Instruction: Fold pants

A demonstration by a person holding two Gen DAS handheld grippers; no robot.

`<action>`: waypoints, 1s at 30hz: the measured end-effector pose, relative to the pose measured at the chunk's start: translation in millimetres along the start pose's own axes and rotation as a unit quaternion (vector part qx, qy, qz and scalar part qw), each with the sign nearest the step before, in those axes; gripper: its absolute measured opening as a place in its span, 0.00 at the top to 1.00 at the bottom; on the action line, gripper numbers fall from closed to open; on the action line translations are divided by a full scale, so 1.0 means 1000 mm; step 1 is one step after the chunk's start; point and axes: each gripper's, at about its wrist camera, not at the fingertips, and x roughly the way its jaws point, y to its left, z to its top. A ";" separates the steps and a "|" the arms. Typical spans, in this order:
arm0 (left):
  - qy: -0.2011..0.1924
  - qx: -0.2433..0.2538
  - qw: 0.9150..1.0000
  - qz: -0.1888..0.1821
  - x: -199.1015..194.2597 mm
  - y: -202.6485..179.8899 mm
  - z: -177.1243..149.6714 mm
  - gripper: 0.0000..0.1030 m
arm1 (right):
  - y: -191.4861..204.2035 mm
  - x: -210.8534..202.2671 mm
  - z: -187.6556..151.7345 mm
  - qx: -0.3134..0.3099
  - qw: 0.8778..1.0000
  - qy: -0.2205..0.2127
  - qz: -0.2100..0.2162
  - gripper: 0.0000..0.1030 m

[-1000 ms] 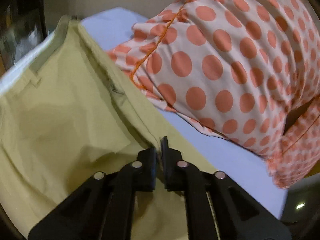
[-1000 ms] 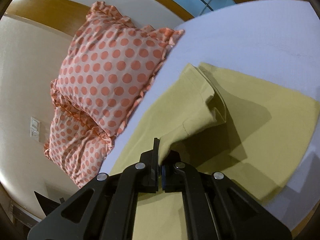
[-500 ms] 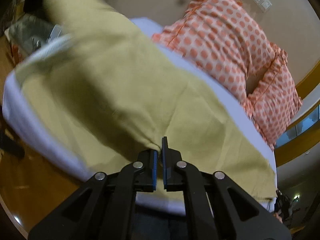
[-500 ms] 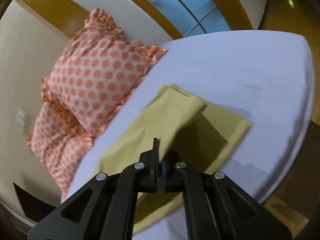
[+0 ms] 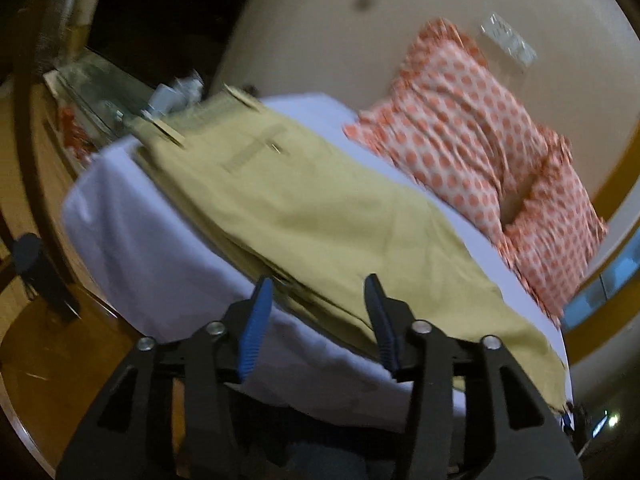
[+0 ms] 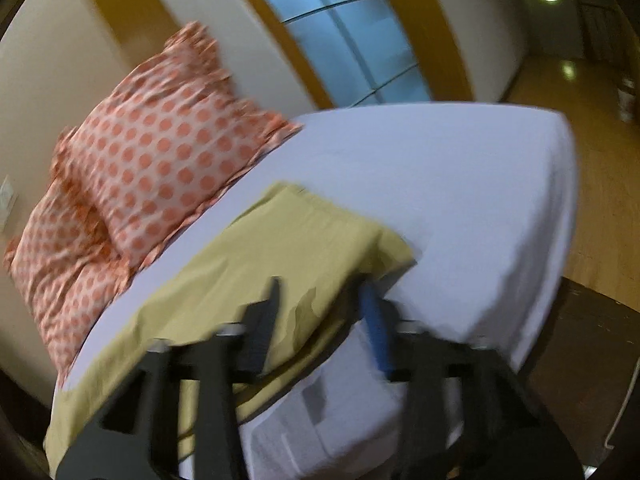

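Both tongs have let go since half a second ago: each was pinched on the pants then, each now stands spread with nothing between the fingers.

Left tongs: jaws wide apart, blue pad facing in on the 9 o'clock finger. Near edge of the pants lies just beyond the tips, running from 10 o'clock down to 4 o'clock. Layered hems show at that edge, stacked, slightly stepped. Frame is motion-blurred.

Right tongs: jaws spread, heavy blur. Folded corner of the pants sits between and just past the fingers; whether the tips touch cloth, cannot tell.

Pants: yellow-green, lying flat on the bed, folded lengthwise, along the near side of the mattress. Left view puts the waistband with belt loops at 11 o'clock; right view puts a squared folded end at 12 to 1 o'clock.

Edges: near long edge of the pants sits close to the mattress edge, overhanging it at 7 o'clock in the right view.

Open room: broad bare sheet from 12 to 3 o'clock in the right view. Pillows, orange-dotted, at 1 to 3 o'clock in the left view, a strip of sheet between them and the pants. Wood floor beyond the bed at 3 o'clock.
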 end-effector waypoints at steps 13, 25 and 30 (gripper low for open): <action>-0.017 -0.066 0.998 0.005 0.003 0.049 0.012 0.39 | 0.236 -0.038 -0.041 -0.200 0.932 0.020 0.303 0.95; 0.009 -0.121 0.992 -0.034 0.022 0.074 0.025 0.31 | 0.373 -0.062 -0.255 -0.395 0.798 0.224 0.396 0.18; 0.029 -0.139 0.989 -0.050 0.039 0.074 0.031 0.32 | 0.363 -0.060 -0.230 -0.347 0.826 0.208 0.393 0.18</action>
